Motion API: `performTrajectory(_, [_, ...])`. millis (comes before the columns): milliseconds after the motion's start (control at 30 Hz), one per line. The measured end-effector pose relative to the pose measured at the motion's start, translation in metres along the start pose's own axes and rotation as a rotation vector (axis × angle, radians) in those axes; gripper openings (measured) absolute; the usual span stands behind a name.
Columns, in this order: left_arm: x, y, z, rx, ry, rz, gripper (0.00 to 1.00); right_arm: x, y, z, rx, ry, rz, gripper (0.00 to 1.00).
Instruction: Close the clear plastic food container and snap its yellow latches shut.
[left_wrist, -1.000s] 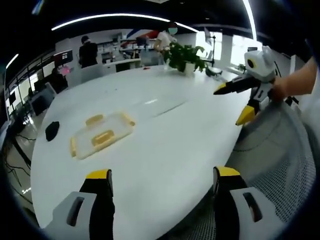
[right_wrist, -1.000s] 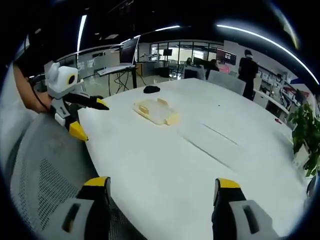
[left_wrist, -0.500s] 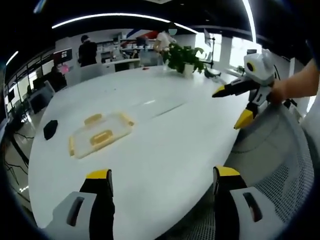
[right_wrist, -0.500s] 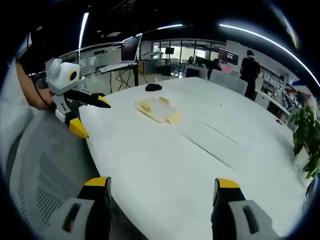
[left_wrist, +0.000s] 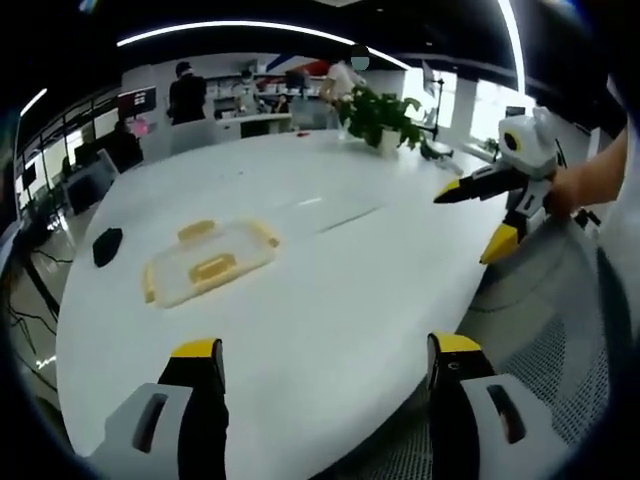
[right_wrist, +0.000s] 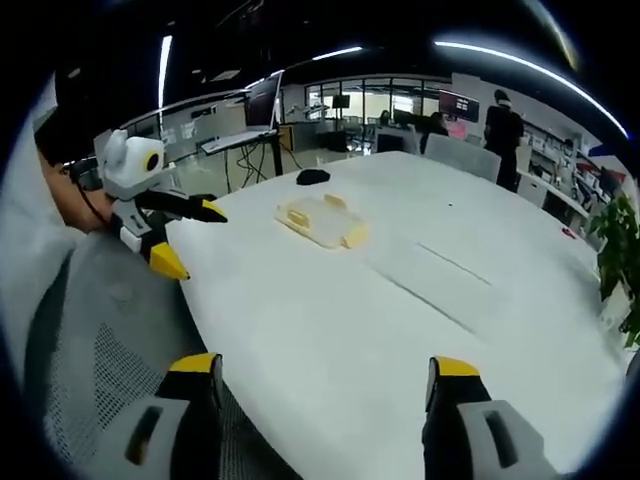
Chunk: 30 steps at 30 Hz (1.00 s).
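Observation:
The clear plastic food container (left_wrist: 208, 262) lies flat on the white table (left_wrist: 350, 270), with yellow latches along its edges. It also appears far off in the right gripper view (right_wrist: 322, 220). My left gripper (left_wrist: 325, 350) is open and empty, hovering near the table's edge well short of the container. It shows from the side in the right gripper view (right_wrist: 195, 240), its jaws spread. My right gripper (right_wrist: 325, 365) is open and empty too, held over the table's rim. In the left gripper view it (left_wrist: 470, 220) hangs at the right, in a person's hand.
A small black object (left_wrist: 107, 245) lies on the table beyond the container. A potted plant (left_wrist: 380, 115) stands at the far end. A grey mesh chair (left_wrist: 560, 340) is close under both grippers. Several people and desks are in the background.
Both views have drifted slightly with the hands. The container has not moved, and both grippers stay open.

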<state>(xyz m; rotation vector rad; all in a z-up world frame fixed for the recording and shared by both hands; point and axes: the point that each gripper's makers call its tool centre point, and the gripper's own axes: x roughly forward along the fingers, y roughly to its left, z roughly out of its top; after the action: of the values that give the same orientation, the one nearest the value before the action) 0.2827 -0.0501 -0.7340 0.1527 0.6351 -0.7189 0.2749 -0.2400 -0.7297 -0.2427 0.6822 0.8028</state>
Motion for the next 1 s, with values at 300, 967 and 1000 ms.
performTrajectory(300, [0.005,0.003,-0.002,0.013,0.032,-0.008,0.79,0.012,0.005,0.000,-0.025,0.012,0.048,0.81])
performTrajectory(967, [0.008,0.017,0.001,0.025,0.039,-0.022,0.78,0.031,0.001,0.020,-0.083,0.020,0.068,0.79])
performTrajectory(1000, [0.009,0.018,0.002,0.028,0.039,-0.023,0.78,0.032,0.001,0.021,-0.084,0.021,0.070,0.78])
